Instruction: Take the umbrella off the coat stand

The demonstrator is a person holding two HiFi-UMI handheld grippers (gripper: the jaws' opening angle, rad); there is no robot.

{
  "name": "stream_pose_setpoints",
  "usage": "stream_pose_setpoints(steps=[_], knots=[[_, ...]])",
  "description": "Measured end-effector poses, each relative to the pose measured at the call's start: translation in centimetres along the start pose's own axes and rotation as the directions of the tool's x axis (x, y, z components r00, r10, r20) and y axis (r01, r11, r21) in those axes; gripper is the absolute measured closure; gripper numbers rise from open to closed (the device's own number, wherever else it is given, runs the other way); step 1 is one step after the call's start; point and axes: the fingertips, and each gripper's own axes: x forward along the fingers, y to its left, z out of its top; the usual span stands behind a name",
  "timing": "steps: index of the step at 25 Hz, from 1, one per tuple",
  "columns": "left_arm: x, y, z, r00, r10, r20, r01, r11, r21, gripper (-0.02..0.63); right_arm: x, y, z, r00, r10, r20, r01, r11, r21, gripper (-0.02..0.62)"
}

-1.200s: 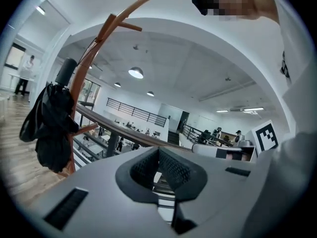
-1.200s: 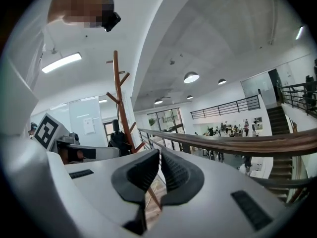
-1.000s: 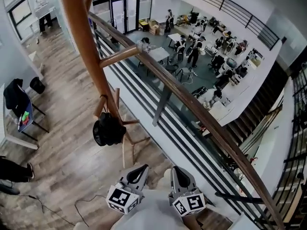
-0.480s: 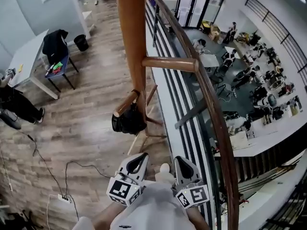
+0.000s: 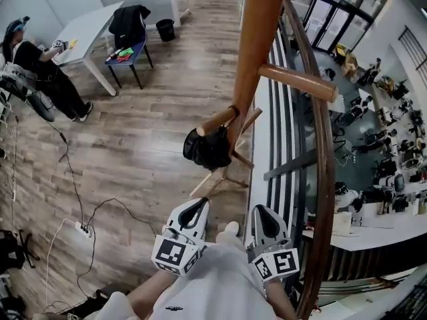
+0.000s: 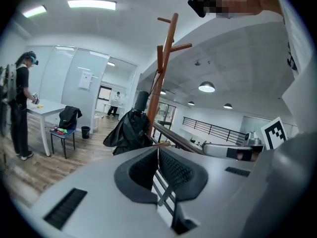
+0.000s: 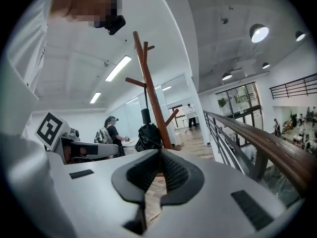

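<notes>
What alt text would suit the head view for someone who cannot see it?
Seen from above, a closed black umbrella hangs on a peg of a wooden coat stand beside a balcony railing. Below, the left gripper and right gripper, both shut and empty, point toward it.

Wood-plank floor (image 5: 147,145) with trailing cables (image 5: 70,179); a white table (image 5: 87,29) and blue chair (image 5: 128,55) by the pale wall; a wooden handrail (image 5: 325,179) overlooks a busy lower hall (image 5: 393,139).

Black umbrella (image 5: 208,149) hung on coat stand (image 5: 256,55), left gripper (image 5: 198,205), right gripper (image 5: 259,213) below — not touching it
</notes>
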Motion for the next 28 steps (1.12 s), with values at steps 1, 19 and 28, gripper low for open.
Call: stream_pose_setpoints(steps=[1,19,28], knots=[[-0.4,0.2,-0.1,1.0,0.013,0.004,-0.013,1.0,-0.006,0.584,0.2,0.4,-0.1,1.0,0.022,-0.004,-0.022,1.0,-0.007,0.557],[-1.0,3.6,-1.4,0.993,0.096,0.066,-0.097,0.995,0.01,0.537,3.4,6.3,-1.8,0.976,0.209,-0.061,-0.212,0.975,-0.061,0.557],[2.5,6.5,-2.5,0.998,0.064,0.014,-0.065,0.995,0.072,0.32,5.9,6.6,-3.1,0.97,0.221,-0.102,-0.227,0.972,-0.052,0.558]])
